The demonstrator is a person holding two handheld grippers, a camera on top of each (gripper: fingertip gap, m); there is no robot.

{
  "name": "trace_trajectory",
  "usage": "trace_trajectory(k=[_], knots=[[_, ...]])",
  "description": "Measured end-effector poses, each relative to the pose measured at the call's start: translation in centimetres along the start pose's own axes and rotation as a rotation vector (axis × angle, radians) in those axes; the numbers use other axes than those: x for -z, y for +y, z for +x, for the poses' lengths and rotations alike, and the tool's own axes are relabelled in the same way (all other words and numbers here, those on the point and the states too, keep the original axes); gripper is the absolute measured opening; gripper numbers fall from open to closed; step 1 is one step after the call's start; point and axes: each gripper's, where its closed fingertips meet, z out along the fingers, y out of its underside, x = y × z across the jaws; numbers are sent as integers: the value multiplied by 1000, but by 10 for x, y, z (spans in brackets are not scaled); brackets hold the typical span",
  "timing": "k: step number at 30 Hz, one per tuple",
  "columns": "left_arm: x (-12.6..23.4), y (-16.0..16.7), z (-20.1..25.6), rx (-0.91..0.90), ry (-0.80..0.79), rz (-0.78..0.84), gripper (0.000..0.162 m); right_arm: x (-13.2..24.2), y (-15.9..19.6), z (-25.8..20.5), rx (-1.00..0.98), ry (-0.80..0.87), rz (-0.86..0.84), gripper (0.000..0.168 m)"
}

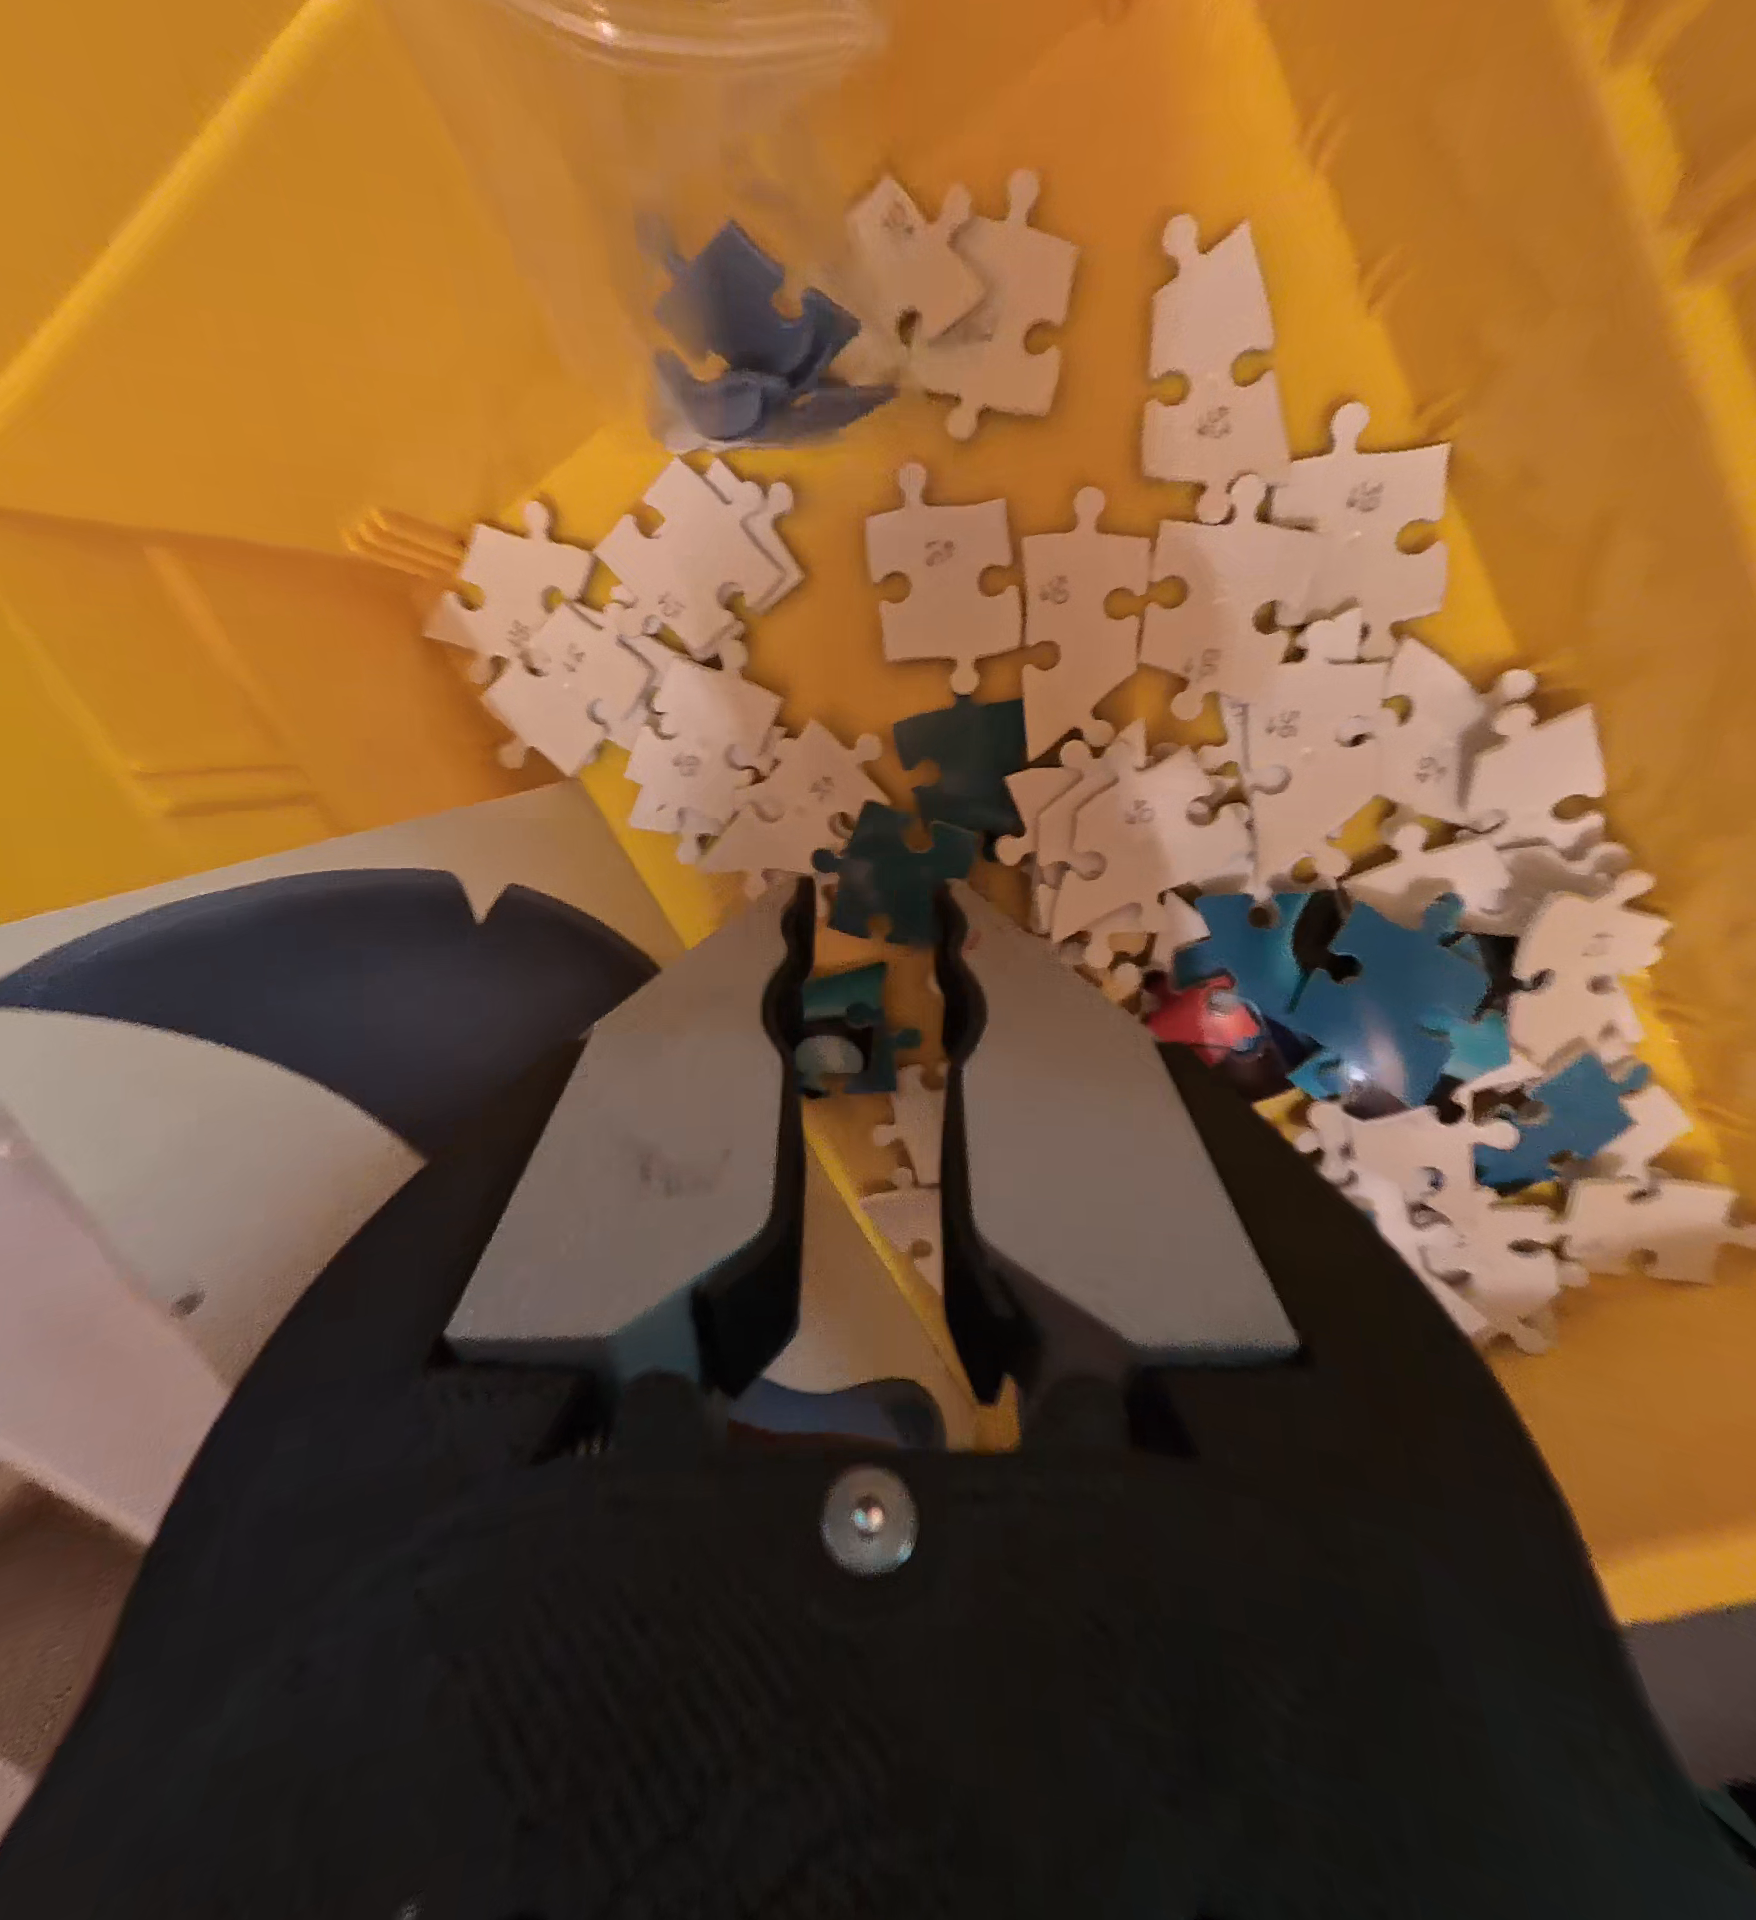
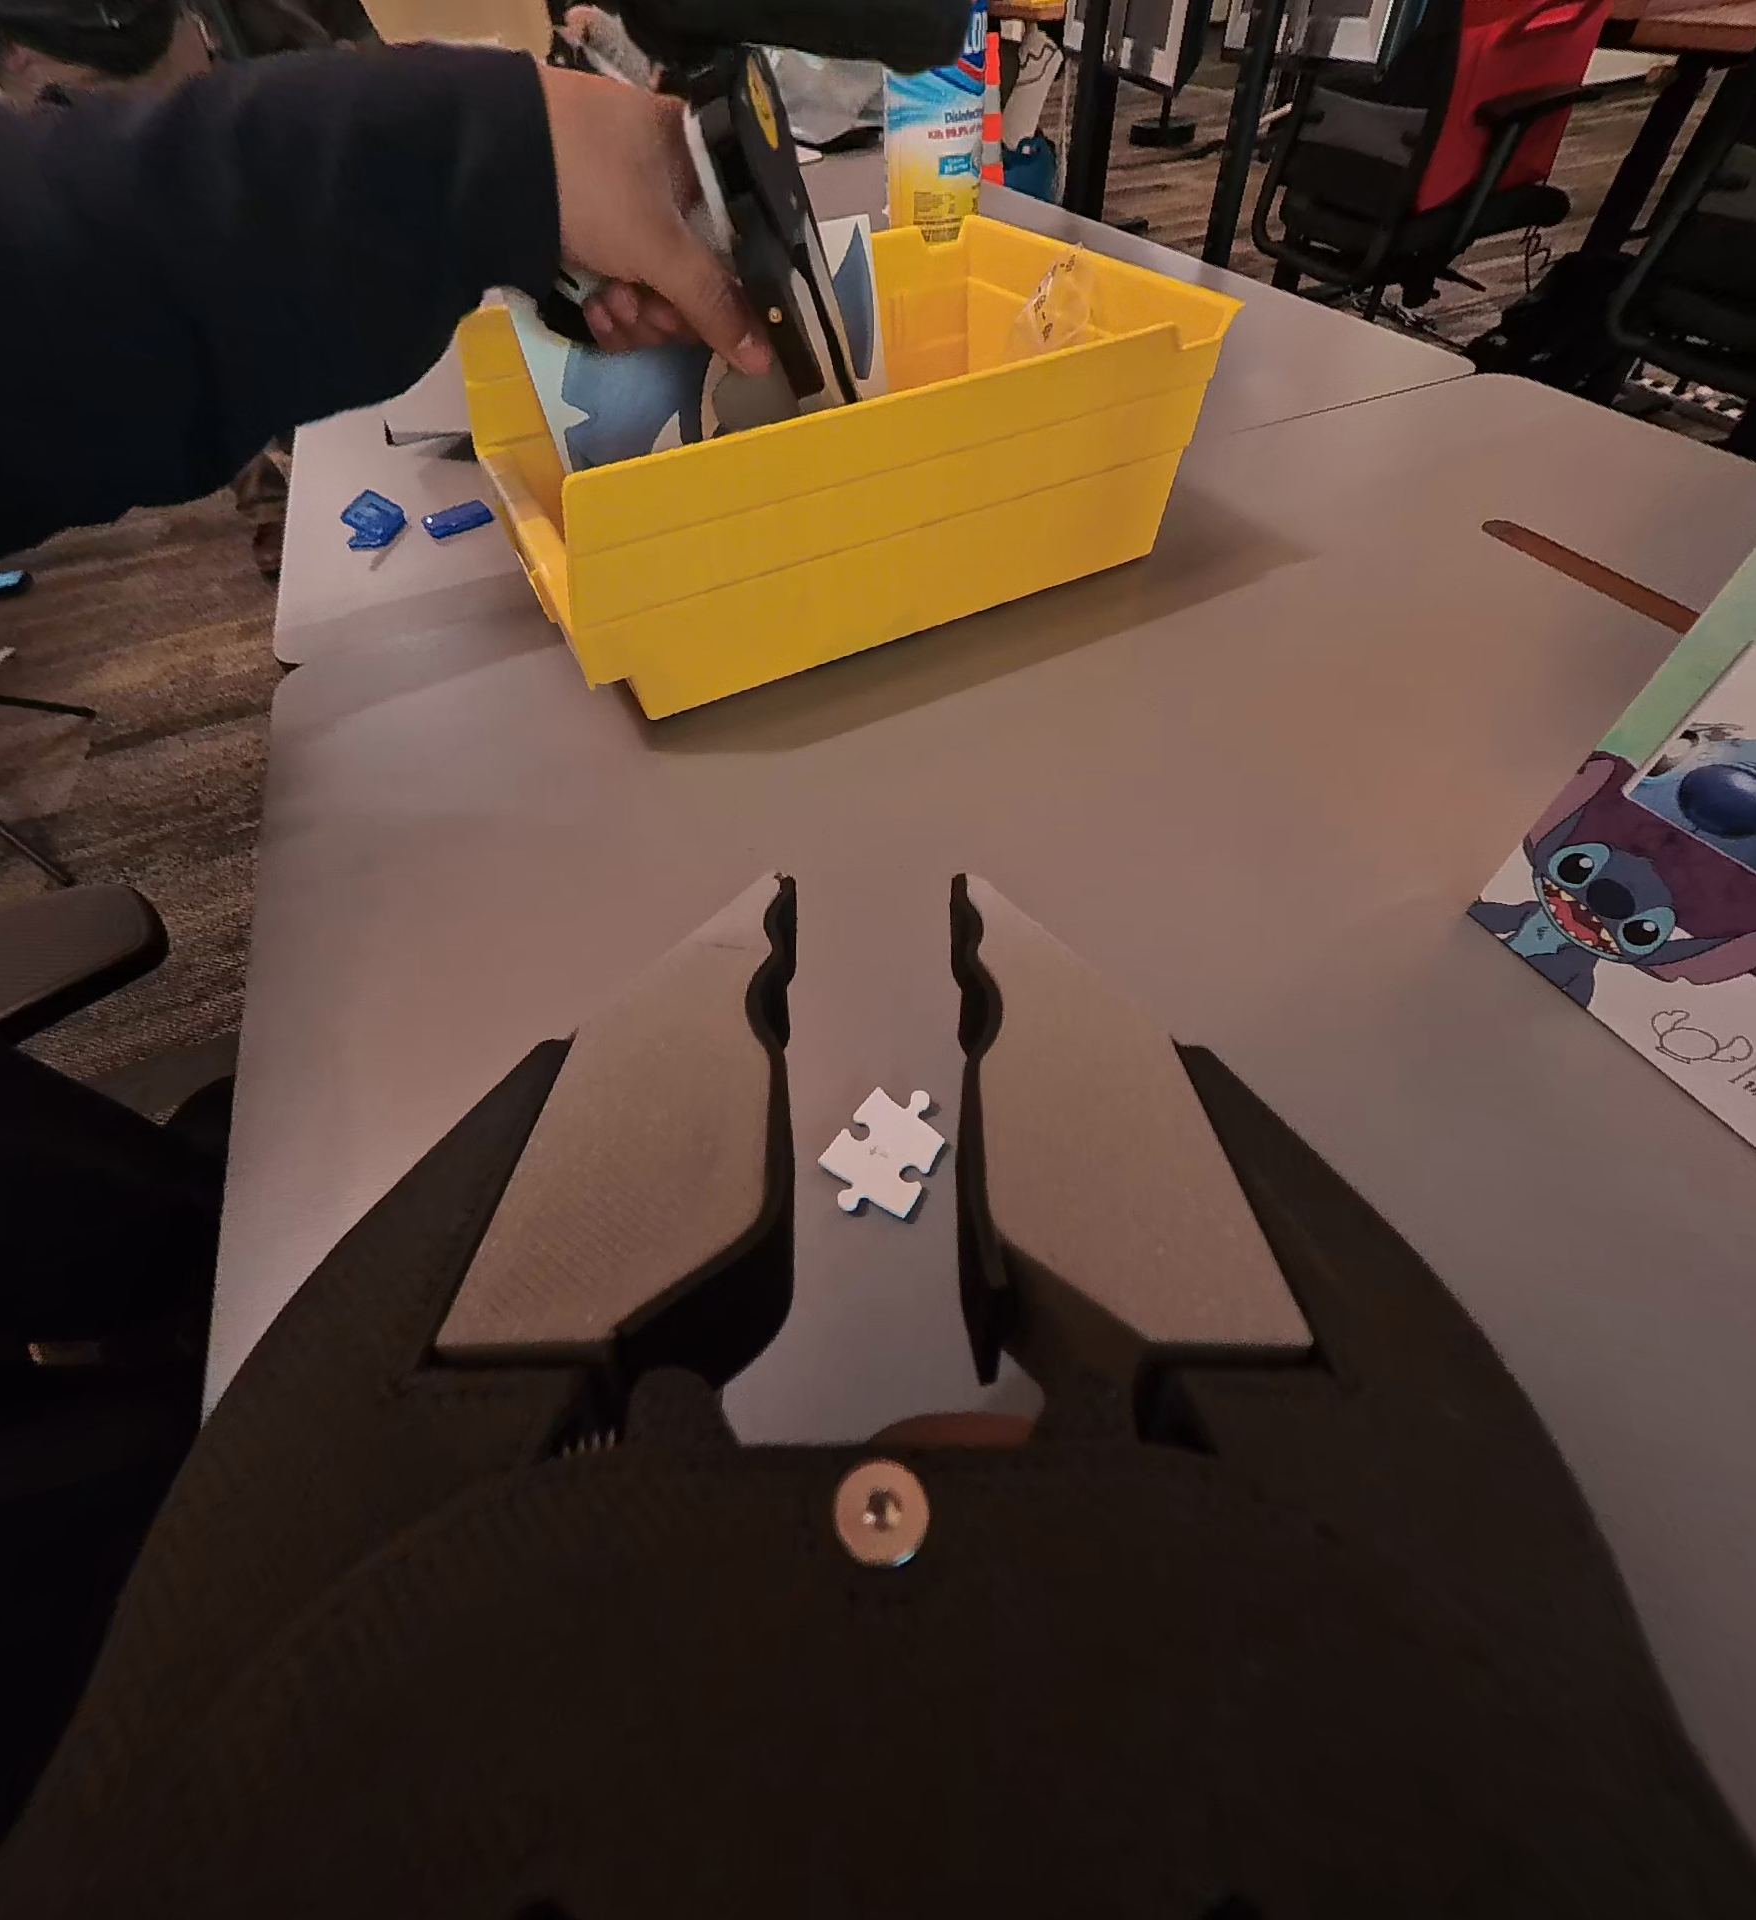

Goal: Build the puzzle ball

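My left gripper (image 1: 874, 904) is open inside the yellow bin (image 1: 230, 312), its tips just over a dark teal puzzle piece (image 1: 889, 868). Many puzzle pieces (image 1: 1206, 623) lie white side up on the bin floor, with several blue printed ones (image 1: 1373, 987) at the right. A clear bag of blue-violet pieces (image 1: 749, 332) lies farther back. My right gripper (image 2: 872, 894) is open and empty above the grey table (image 2: 1269, 831). A single white puzzle piece (image 2: 882, 1151) lies on the table between its fingers. The right wrist view shows a hand holding the left gripper (image 2: 801, 312) down in the bin (image 2: 853, 520).
A printed white and dark blue sheet (image 1: 178, 1039) leans in the bin's left side. The puzzle box (image 2: 1705, 852) stands at the table's right edge. Two small blue plastic parts (image 2: 375, 516) lie left of the bin. A wipes container (image 2: 931, 135) stands behind it.
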Motion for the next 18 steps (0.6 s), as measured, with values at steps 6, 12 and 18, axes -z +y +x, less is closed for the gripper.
trace_trajectory(k=[6, 12, 18], knots=[[-14, 7, 3, 74, 109, -123, 32, 1, 1, 1, -6, 2, 2, 26], [-19, 12, -5, 22, 67, -198, 7, 2, -1, -1, -2, -5, 7, 26], [-16, 6, -1, -31, 51, -128, 0, 4, -3, -1, -3, -4, 15, 26]])
